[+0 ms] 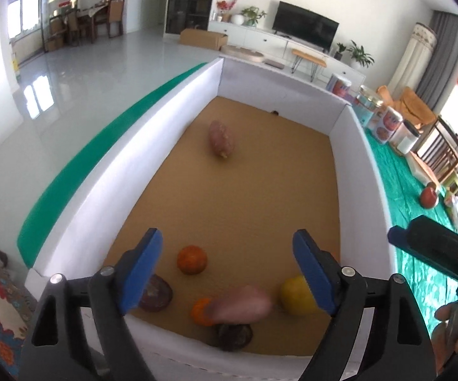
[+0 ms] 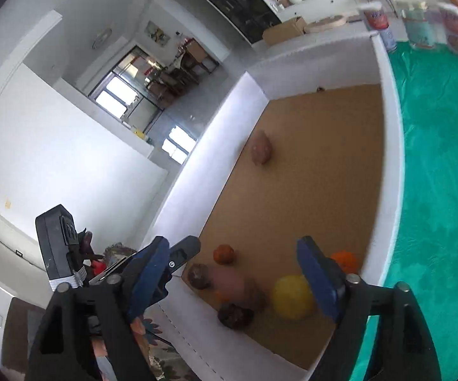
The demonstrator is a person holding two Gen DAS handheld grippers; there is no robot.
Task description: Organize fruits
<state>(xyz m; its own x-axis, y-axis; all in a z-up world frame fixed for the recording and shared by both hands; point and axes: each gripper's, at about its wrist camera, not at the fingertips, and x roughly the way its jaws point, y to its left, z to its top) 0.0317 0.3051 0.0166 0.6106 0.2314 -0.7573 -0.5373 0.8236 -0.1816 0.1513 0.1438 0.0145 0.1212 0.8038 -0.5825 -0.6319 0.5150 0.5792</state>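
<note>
You had both jaws open, nothing held. Yellow fruit (image 1: 295, 297) looked smooth, round, likely slippery; grip it across the widest part

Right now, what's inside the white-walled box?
Inside the box: a yellow fruit, two oranges, two sweet potatoes, two dark fruits. The pile partly hides one orange.
</note>
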